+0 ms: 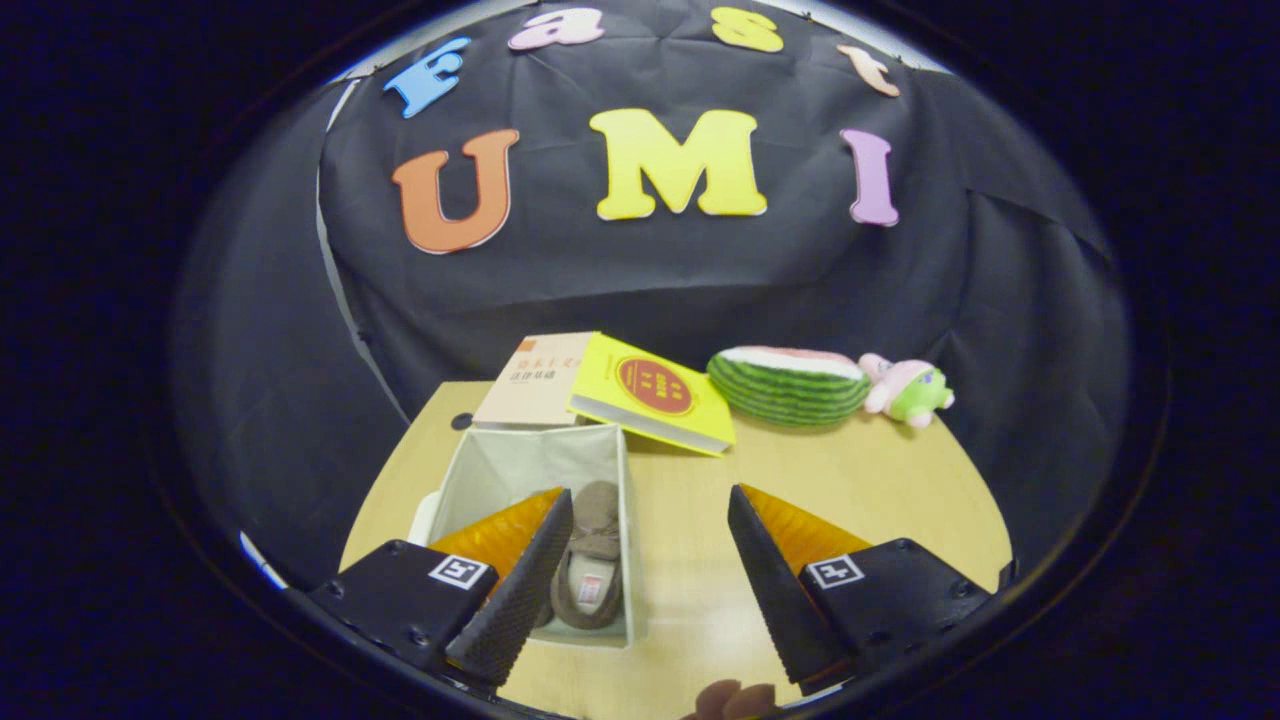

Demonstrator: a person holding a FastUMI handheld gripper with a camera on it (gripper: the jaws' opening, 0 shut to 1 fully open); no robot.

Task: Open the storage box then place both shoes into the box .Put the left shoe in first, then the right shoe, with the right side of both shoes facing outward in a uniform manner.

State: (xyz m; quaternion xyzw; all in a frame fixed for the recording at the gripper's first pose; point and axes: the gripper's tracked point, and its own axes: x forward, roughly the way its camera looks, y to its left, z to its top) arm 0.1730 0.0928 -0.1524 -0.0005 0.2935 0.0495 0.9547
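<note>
**One shoe in the open box, jaws spread and empty**

The gripper (640, 570) hangs above the near part of the wooden table (880, 480), its jaws wide apart with nothing between them but bare tabletop.

The storage box (520, 470), a pale fabric bin with its top open, stands toward the table's left edge, just ahead of the left finger, which overlaps its near left corner. Inside it a brown shoe (590, 570) lies lengthwise against the right wall, its light insole facing up. Whether this is the left or the right shoe cannot be told.

Along the table's far edge, behind the box, lie a beige book (530, 385) and a yellow book (655, 395); the yellow one overlaps the beige one and tilts over the box's far right corner. To their right, near the far right corner, rest a watermelon-slice toy (790, 385) and a small pink and green plush toy (905, 388), touching each other.

Fingertips of a hand (735, 700) show at the near edge, below the jaws.
</note>
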